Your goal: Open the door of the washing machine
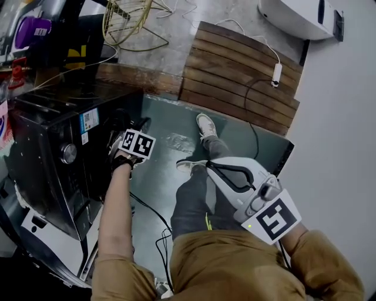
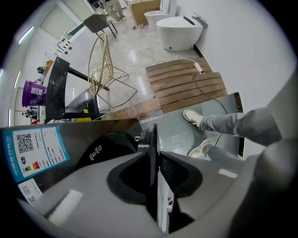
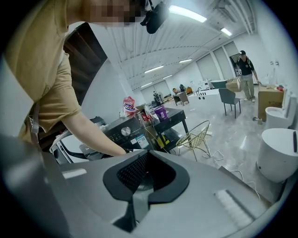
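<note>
A black washing machine [image 1: 53,159] stands at the left, with a knob on its panel and a blue label [image 2: 35,148] on its front. Its round dark door [image 2: 107,148] stands ajar, with its thin edge [image 2: 151,139] pointing towards me. My left gripper [image 1: 121,128] [image 2: 156,160] points steeply down and is shut on that door edge, a pad on each side. My right gripper [image 1: 208,166] [image 3: 144,160] hangs apart from the machine beside the person's leg. Its jaws are shut with nothing between them.
A green mat [image 1: 170,126] lies before the machine, with the person's shoes [image 1: 205,126] on it. Beyond lie a wooden slat platform [image 1: 241,76], a gold wire chair [image 1: 126,17] and a white toilet [image 1: 299,17]. Cables [image 1: 158,223] trail on the floor.
</note>
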The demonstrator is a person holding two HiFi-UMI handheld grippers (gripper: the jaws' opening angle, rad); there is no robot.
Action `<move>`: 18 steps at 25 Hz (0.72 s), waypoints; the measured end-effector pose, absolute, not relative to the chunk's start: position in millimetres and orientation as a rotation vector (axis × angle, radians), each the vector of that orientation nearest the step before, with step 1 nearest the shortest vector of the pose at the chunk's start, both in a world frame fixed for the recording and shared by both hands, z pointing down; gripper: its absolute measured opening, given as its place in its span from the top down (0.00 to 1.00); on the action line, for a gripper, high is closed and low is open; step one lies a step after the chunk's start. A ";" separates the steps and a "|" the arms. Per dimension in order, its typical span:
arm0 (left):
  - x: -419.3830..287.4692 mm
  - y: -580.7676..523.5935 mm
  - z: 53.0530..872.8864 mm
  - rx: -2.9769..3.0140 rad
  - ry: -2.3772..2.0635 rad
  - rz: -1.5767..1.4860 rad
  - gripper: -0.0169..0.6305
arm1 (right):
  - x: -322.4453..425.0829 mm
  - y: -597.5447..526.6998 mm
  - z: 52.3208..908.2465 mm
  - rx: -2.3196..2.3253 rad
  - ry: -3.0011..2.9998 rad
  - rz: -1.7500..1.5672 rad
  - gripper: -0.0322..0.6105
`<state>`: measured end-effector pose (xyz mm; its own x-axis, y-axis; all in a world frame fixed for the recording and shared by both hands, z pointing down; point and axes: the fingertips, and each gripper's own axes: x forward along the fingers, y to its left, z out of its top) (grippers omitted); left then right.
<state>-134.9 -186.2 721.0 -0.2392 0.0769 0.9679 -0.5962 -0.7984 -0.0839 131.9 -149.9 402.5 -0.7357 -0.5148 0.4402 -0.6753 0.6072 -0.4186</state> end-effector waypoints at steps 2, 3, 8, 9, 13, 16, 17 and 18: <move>-127.7 -177.9 720.6 1.605 -0.612 2.087 0.75 | 132.1 -146.2 402.8 0.951 -2.562 0.830 0.94; -124.1 -174.3 720.1 1.618 -0.607 2.086 0.75 | 131.7 -144.1 403.5 0.941 -2.561 0.832 0.94; -105.3 -163.5 715.7 1.705 -0.609 2.060 0.75 | 125.5 -137.4 408.2 0.910 -2.559 0.831 0.94; -103.0 -159.0 716.2 1.715 -0.605 2.071 0.75 | 123.6 -135.3 408.8 0.906 -2.561 0.824 0.94; -93.7 -136.6 718.1 1.746 -0.568 2.132 0.75 | 114.9 -114.0 410.2 0.914 -2.558 0.821 0.94; -83.7 -130.7 722.0 1.801 -0.559 2.179 0.74 | 104.9 -91.6 416.1 0.916 -2.549 0.780 0.94; -82.2 -127.0 722.7 1.816 -0.555 2.200 0.74 | 100.9 -83.0 416.1 0.921 -2.551 0.766 0.94; -82.2 -122.1 722.8 1.823 -0.550 2.221 0.74 | 97.7 -73.0 415.2 0.929 -2.552 0.762 0.94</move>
